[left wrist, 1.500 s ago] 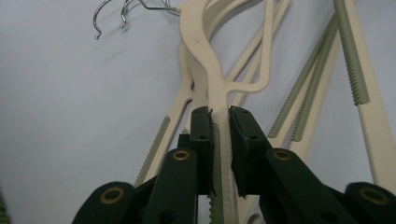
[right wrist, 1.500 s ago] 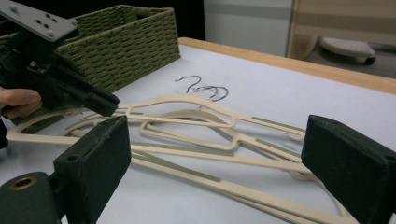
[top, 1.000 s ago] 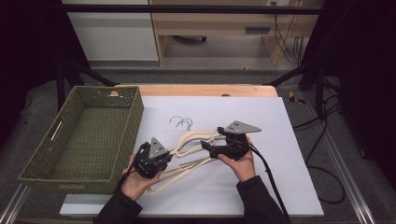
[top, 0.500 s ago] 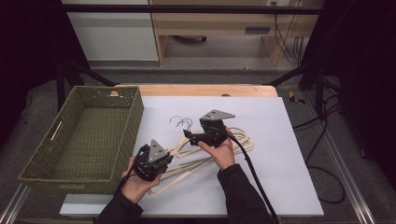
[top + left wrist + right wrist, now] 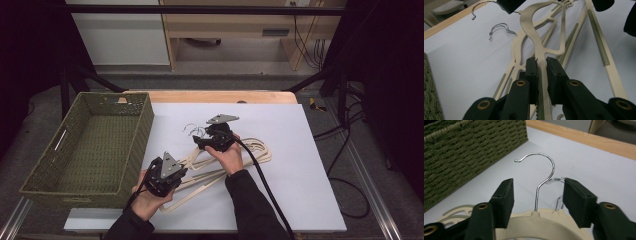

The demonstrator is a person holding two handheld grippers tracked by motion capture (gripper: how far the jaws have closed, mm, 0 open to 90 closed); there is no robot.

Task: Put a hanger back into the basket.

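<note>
A pile of cream hangers (image 5: 225,165) lay on the white table (image 5: 310,170), just right of the green basket (image 5: 85,145). The left gripper (image 5: 541,75) was at the near left of the pile, with its jaws squeezed tight on one thin hanger arm. The right gripper (image 5: 537,195) sat at the far end, with its jaws wide apart on both sides of a metal hook (image 5: 541,172) and not touching it.
</note>
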